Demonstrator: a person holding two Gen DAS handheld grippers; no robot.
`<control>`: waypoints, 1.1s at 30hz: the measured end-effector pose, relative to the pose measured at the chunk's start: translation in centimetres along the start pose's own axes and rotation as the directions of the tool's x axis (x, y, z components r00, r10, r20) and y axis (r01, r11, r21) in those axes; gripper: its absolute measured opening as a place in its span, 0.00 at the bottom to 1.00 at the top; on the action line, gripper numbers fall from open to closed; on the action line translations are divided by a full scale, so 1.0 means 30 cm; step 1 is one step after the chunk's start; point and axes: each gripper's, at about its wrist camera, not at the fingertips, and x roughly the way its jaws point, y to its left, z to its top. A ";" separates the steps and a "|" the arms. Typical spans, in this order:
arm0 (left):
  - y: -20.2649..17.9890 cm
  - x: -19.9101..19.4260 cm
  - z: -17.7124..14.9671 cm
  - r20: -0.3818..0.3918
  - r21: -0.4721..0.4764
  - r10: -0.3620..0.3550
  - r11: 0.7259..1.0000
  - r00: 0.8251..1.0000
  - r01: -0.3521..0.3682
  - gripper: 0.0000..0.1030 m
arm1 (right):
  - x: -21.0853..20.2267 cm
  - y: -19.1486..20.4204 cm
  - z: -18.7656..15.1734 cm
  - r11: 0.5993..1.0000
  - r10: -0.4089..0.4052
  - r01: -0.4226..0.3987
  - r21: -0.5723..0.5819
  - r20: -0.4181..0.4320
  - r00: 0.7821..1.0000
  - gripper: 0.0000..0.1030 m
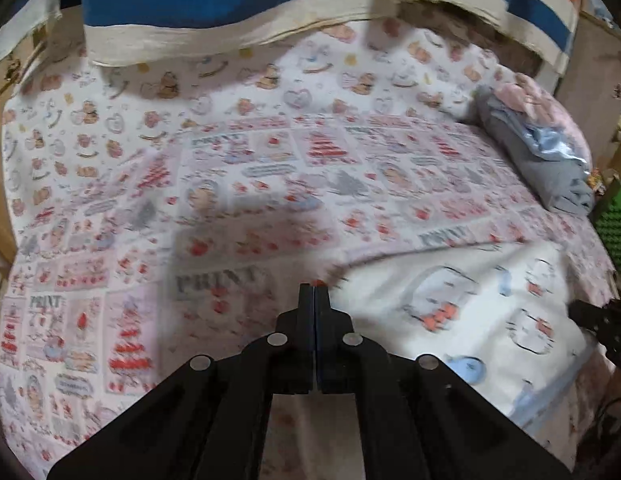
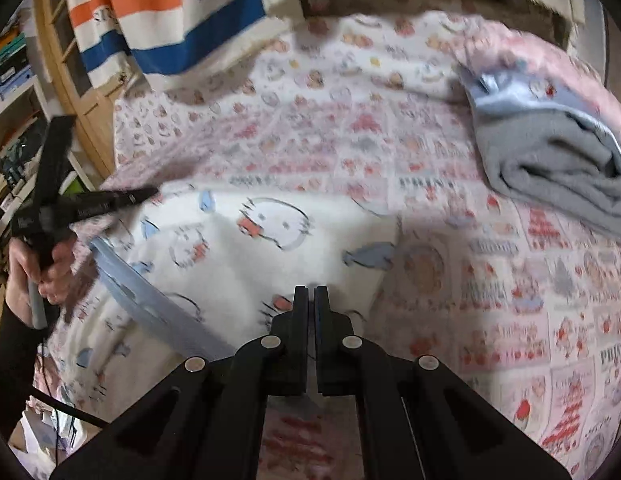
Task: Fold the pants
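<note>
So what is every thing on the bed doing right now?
Pants: lying flat on the bed, not held.
Left gripper: shut, empty.
Right gripper: shut, empty.
Grey blanket: bunched up at the bed's far side.
Bedsheet: spread out.

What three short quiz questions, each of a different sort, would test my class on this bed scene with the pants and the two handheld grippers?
1. True or false: the left gripper is clamped on the white cartoon-print pants.
2. Multiple choice: where does the folded grey blanket lie in the right wrist view? A) upper right of the bed B) under the pants C) on the floor
3. Fill in: the pants have a light ____ waistband.

Key: 1 false, its jaws are shut with nothing visible between them, as are those of the right gripper; 2 A; 3 blue.
</note>
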 end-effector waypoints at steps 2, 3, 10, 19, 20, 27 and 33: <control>0.029 -0.002 -0.003 -0.028 -0.015 0.006 1.000 1.000 -0.006 0.00 | -0.001 -0.018 -0.019 1.000 -0.012 0.012 0.003 0.008 1.000 0.02; 0.042 -0.025 -0.006 -0.016 -0.025 -0.006 1.000 1.000 0.006 0.00 | -0.012 -0.023 -0.029 1.000 -0.011 0.011 0.003 0.023 1.000 0.02; -0.008 -0.326 -0.124 0.236 0.110 0.130 0.981 0.963 -0.159 0.02 | -0.210 0.040 -0.136 0.986 -0.053 0.095 -0.134 0.284 0.957 0.02; -0.070 -0.534 -0.297 0.447 0.008 0.193 0.975 0.873 -0.220 0.53 | -0.449 0.109 -0.230 0.994 -0.040 0.090 -0.064 0.553 0.832 0.89; -0.078 -0.554 -0.311 0.469 -0.003 0.199 0.975 0.861 -0.224 0.69 | -0.471 0.113 -0.242 0.994 -0.052 0.101 -0.052 0.582 0.811 0.89; -0.140 -0.686 -0.372 0.633 0.000 0.203 0.965 0.747 -0.263 1.00 | -0.549 0.191 -0.284 0.981 -0.078 0.174 -0.088 0.640 0.765 0.90; -0.175 -0.700 -0.456 0.685 0.026 0.170 0.966 0.709 -0.257 1.00 | -0.563 0.195 -0.352 0.986 -0.059 0.142 -0.082 0.633 0.772 0.90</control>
